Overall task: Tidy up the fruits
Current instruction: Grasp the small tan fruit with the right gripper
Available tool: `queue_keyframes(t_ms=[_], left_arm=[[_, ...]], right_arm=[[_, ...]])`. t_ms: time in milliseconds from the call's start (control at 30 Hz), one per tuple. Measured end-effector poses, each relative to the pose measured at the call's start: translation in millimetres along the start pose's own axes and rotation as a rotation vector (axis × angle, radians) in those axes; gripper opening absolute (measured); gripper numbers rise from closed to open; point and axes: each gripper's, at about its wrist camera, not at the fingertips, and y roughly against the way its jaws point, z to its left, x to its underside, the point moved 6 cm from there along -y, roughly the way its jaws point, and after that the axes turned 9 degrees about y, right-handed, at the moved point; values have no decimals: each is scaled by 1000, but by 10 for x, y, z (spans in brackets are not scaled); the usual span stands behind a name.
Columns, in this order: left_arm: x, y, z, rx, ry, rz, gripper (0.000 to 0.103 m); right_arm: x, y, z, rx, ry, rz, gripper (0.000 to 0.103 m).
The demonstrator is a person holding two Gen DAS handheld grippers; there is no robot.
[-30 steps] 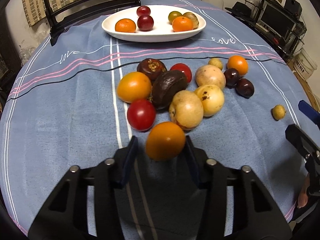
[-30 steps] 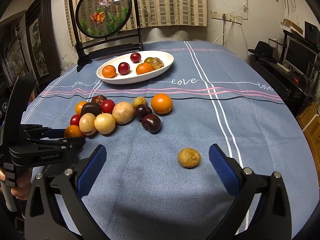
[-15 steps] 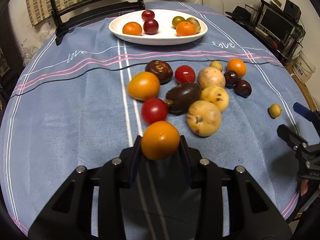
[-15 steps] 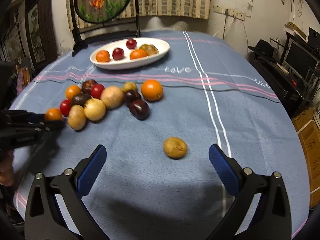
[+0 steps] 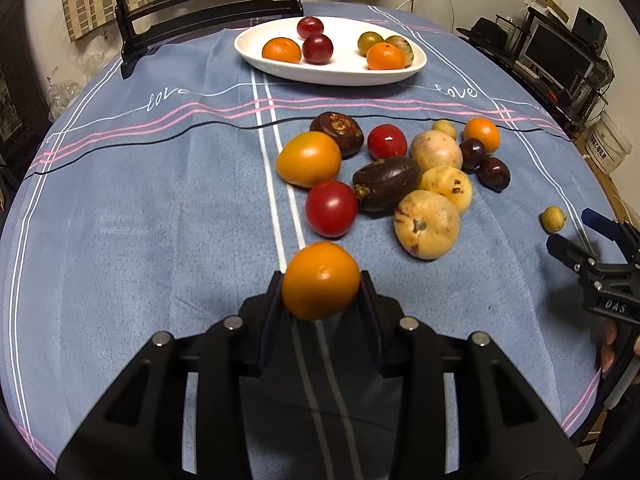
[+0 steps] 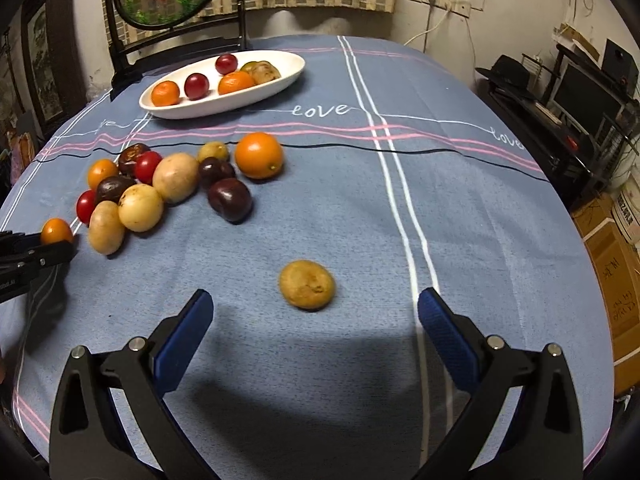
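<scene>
The left gripper [image 5: 321, 284] has its jaws drawn in on an orange tomato [image 5: 321, 280], one black finger pressed to each flank, the fruit held clear of the blue tablecloth [image 5: 140, 208]. From that tomato, a red tomato [image 5: 331, 209] sits just beyond at 12 o'clock, and the heap of loose fruit spreads toward 1 o'clock — a dark passion fruit [image 5: 386, 183] against pale yellow ones. The white oval plate [image 5: 336, 74] lies well beyond at 12 o'clock, holding tangerines and plums.

The right gripper [image 6: 314, 322] stands with its blue-padded jaws spread wide, touching nothing. A small brownish-yellow fruit [image 6: 307, 285] rests on the cloth between the fingertips and slightly ahead, toward 12 o'clock, apart from both pads.

Compared with a second ago, the orange tomato has been drawn back from the heap — it was then up against a pale fruit — and the brownish fruit now sits closer in to the right jaws.
</scene>
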Motion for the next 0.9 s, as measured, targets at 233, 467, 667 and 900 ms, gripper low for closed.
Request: queue_keyframes(t_ms=[233, 467, 667, 900], left_arm=[[16, -19, 7, 5, 7, 7, 37], [18, -27, 13, 7, 9, 8, 37], [31, -37, 10, 6, 8, 10, 37], [39, -43, 20, 18, 10, 12, 37]], right_arm=[[-16, 6, -26, 12, 1, -4, 102], [-34, -92, -91, 27, -30, 33, 82], [-44, -172, -89, 20, -35, 57, 66], [-75, -209, -49, 18, -39, 64, 56]])
